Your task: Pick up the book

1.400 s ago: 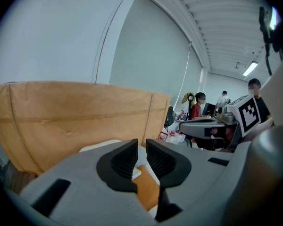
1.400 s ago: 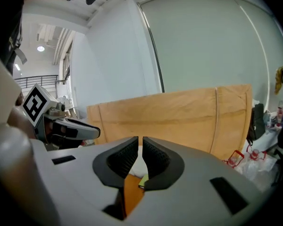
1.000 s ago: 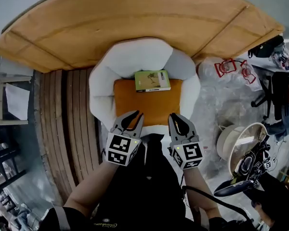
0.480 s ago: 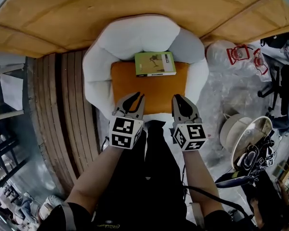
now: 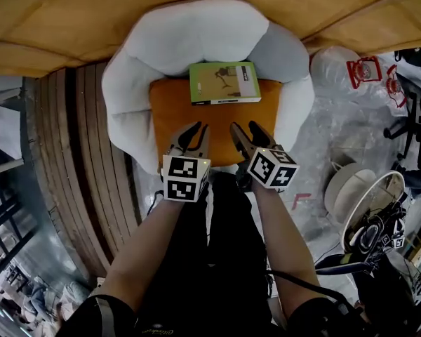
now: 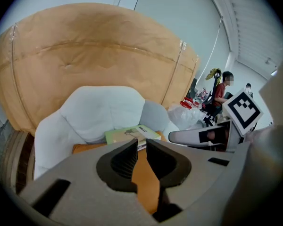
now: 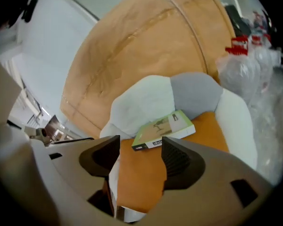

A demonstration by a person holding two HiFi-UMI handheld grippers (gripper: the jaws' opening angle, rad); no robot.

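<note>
Two empty tools: left tool [image 5: 200, 128] barely parted, right tool [image 5: 244, 126] opening; flat book [image 5: 224, 83] on smooth cushion [image 5: 175, 107].

The book [image 5: 224, 83] has a smooth, faintly glossy paper cover; the seat cushion [image 5: 189, 121] is matt orange cloth. The armchair [image 5: 196, 41] is soft, plush white and grey fabric, the floor slats [image 5: 91, 160] are grained wood, and the tan panel [image 5: 70, 12] looks like matt brown paper
</note>
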